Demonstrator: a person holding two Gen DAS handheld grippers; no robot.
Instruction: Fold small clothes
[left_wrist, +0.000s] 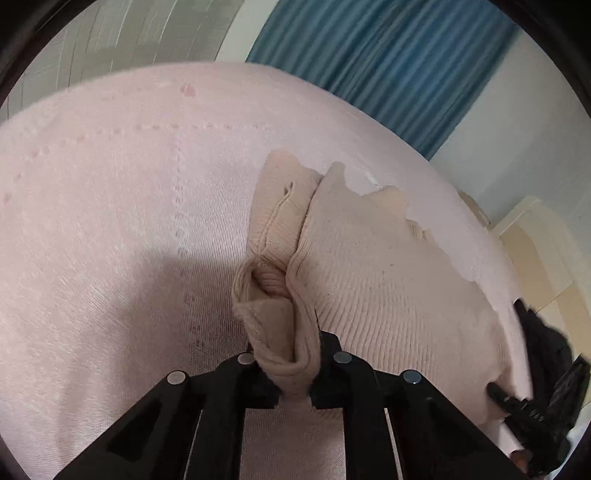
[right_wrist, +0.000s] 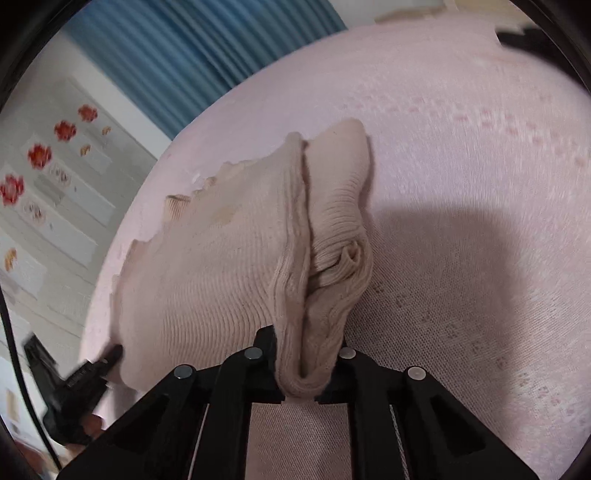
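Beige ribbed knit garment (left_wrist: 388, 280) lies on pink bedcover (left_wrist: 110, 221); left gripper (left_wrist: 295, 384) and right gripper (right_wrist: 303, 387) each clamped tight on a bunched near corner, likely so the edge lifts evenly for a fold

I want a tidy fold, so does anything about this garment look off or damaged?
Yes. The beige knit garment has a ragged, torn-looking far edge on the pink cover; the right wrist view shows it too. A faint yellowish stain marks it. Both the left gripper and right gripper pinch bunched corners.
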